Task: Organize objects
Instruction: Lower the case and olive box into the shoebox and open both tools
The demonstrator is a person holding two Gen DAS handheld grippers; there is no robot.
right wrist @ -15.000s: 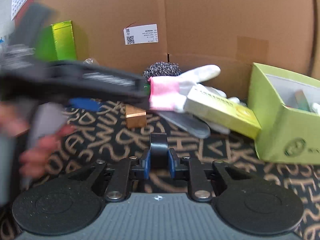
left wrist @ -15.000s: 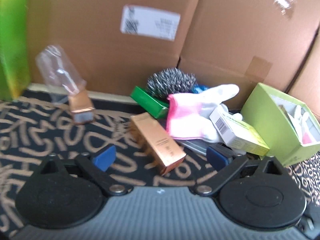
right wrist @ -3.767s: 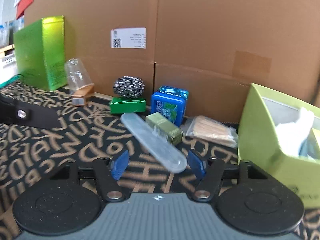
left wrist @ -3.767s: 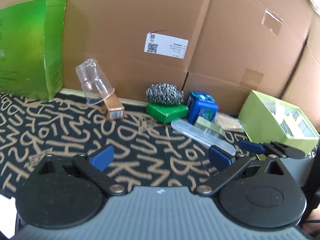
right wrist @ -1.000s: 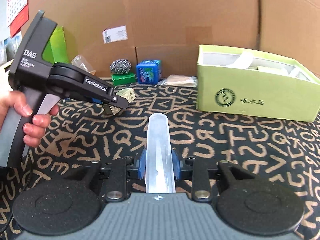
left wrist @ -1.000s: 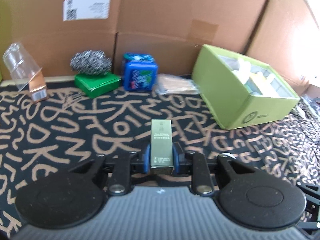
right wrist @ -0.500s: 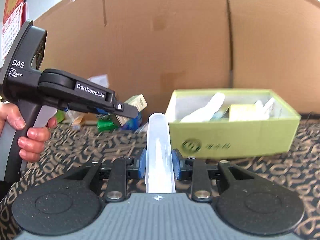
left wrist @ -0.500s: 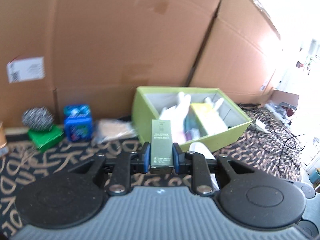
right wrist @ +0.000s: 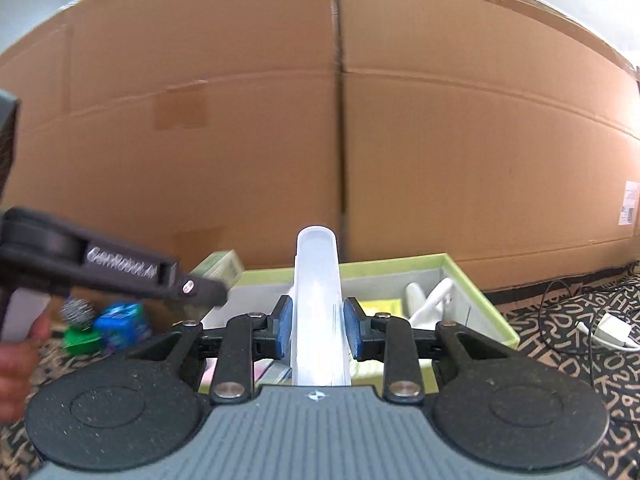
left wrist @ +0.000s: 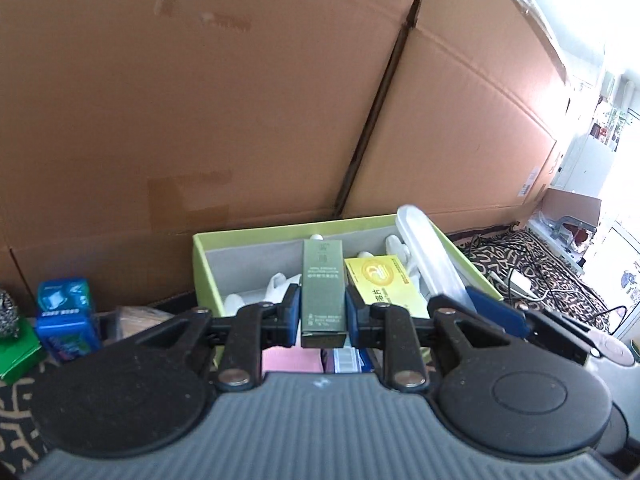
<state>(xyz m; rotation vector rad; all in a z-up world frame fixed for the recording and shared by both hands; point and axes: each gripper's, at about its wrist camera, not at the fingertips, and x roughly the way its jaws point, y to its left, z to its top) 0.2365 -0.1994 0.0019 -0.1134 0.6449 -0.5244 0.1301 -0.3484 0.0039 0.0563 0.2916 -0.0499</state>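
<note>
Behind the lime-green box [left wrist: 208,264], a tall cardboard wall [left wrist: 200,100] closed off the far side, so the open room for any move lay above the box and on its near side. The box itself stood open-topped on the patterned cloth [right wrist: 560,344], already holding white gloves [right wrist: 430,300] and a yellow carton [left wrist: 380,284], with some bare grey floor at its left end. To the left of the box, apart from it, a blue packet [left wrist: 66,314], a green block [left wrist: 16,356] and a steel scourer [right wrist: 78,310] waited along the wall.

The right hand-held gripper [right wrist: 318,330] pinched a long translucent plastic case [right wrist: 318,304], whose long axis ran straight ahead over the box's near rim. The left hand-held gripper [left wrist: 322,314] pinched a slim olive-green carton [left wrist: 322,284], upright between the blue pads, its tip above the box's interior. Both loads appeared to lie just over the box, the left one nearer its left half. Judging from this, lowering and letting go were next; the long case would probably need to lie lengthwise to clear the rims.
</note>
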